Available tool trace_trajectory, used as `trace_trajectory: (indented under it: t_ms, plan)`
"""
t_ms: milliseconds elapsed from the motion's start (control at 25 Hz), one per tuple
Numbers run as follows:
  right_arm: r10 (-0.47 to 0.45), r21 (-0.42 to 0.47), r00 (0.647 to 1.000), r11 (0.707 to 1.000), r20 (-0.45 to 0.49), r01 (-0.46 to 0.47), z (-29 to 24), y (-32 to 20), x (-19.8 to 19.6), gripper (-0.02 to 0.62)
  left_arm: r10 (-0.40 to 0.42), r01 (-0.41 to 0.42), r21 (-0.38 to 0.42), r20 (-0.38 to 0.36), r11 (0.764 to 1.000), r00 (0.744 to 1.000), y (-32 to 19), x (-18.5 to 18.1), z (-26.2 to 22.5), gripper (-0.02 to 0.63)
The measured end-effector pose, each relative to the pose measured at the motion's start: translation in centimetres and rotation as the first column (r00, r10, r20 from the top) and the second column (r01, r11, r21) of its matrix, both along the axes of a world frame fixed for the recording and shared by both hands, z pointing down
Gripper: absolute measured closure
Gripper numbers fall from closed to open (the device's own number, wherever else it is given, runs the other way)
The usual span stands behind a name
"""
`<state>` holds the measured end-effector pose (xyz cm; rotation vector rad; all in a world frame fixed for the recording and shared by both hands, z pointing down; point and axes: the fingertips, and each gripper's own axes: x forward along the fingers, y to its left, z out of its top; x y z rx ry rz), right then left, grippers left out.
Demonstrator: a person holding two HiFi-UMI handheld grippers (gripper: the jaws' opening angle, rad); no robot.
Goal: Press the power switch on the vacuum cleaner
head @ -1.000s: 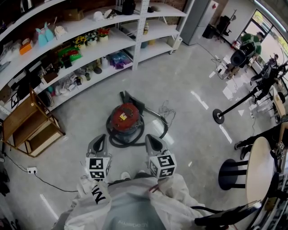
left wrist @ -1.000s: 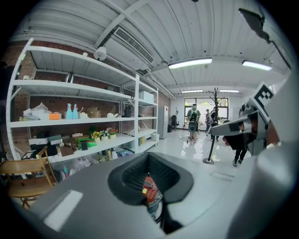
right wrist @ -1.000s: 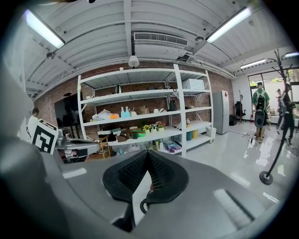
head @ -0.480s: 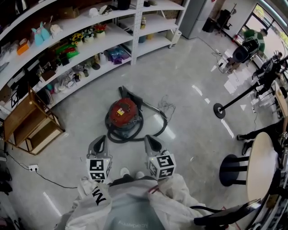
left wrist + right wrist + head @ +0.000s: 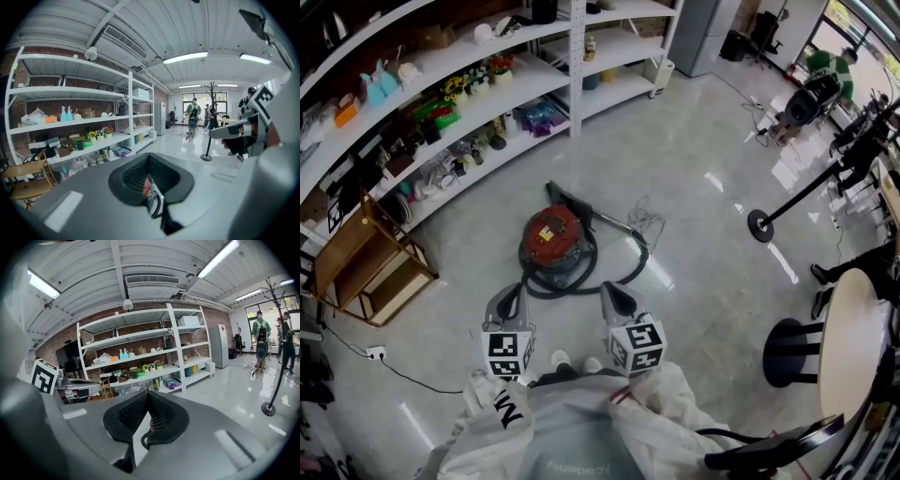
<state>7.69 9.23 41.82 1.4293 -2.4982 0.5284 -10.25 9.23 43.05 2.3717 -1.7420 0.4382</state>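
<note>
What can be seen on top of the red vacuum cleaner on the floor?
A yellow patch sits on the red lid of the vacuum cleaner. Nothing covers the lid, but the power switch is too small to make out.

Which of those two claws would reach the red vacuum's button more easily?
Probably the left claw: the vacuum cleaner lies ahead between both, slightly nearer its tip than the right claw. The margin is small, and I can't make out the switch.

White baggy coverall (image 5: 572, 433), grey left tongs (image 5: 510, 292), grey right tongs (image 5: 610, 289), black-and-white marker cubes (image 5: 508, 354)
</note>
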Motion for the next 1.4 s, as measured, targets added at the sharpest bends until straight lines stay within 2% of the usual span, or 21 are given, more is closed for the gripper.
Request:
trace_trajectory:
  t_ms: [320, 600, 1400]
  plan:
    - [0.004, 0.001, 1.000, 1.000, 0.017, -0.004, 0.1, 0.5, 3.3, 0.595, 0.003, -0.003, 0.008, 0.010, 1.000, 1.000, 0.7, 3.5, -0.6, 0.606]
    - [-0.010, -0.016, 1.000, 1.000, 0.023, 0.010, 0.6, 1.4, 4.7, 0.595, -0.014, 0.014, 0.001, 0.016, 1.000, 1.000, 1.9, 4.9, -0.6, 0.606]
    - [-0.031, 0.001, 0.999, 1.000, 0.020, 0.031, 0.1, 2.1, 2.2, 0.595, -0.017, 0.017, 0.019, 0.020, 1.000, 1.000, 3.0, 2.7, -1.4, 0.606]
